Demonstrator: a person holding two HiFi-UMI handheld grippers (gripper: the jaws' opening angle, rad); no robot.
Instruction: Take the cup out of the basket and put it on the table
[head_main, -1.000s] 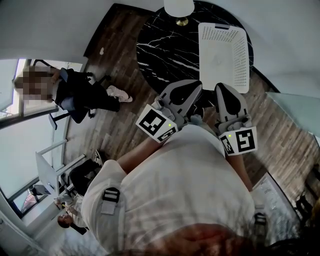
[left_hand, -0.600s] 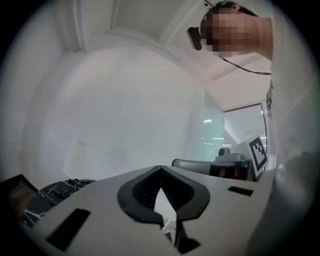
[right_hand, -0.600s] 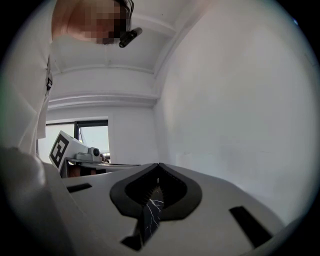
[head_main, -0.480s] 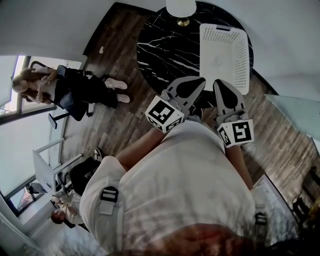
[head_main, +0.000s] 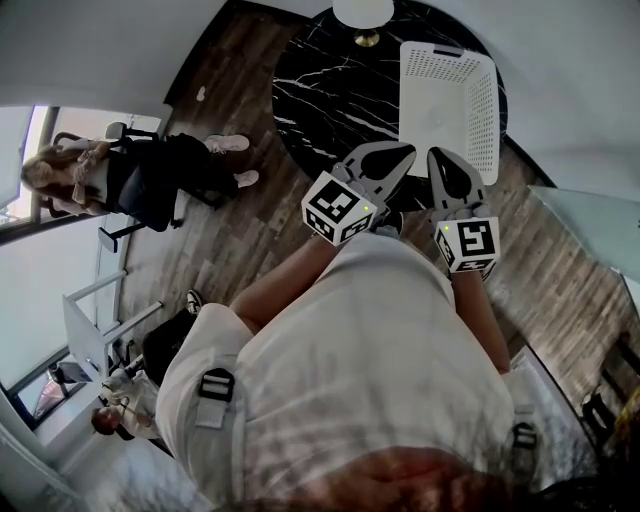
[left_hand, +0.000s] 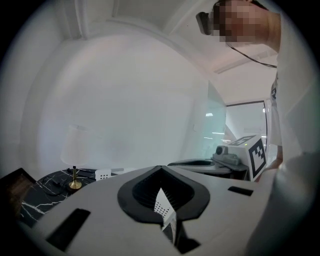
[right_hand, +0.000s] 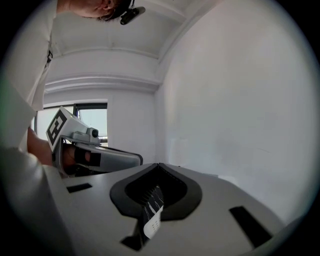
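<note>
**Reach not yet begun, both grippers empty**

The left gripper (head_main: 408, 152) and right gripper (head_main: 436, 157) hover near the chest, jaws pressed together on nothing, short of the white basket (head_main: 447, 52) on the black table (head_main: 320, 90). The cup is presumably inside, but I cannot see it, nor its direction or long axis. The next move probably needs one gripper to open.

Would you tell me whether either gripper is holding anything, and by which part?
Nothing is held: the left gripper and right gripper both have fingers shut together, empty, short of the white perforated plastic basket.
</note>
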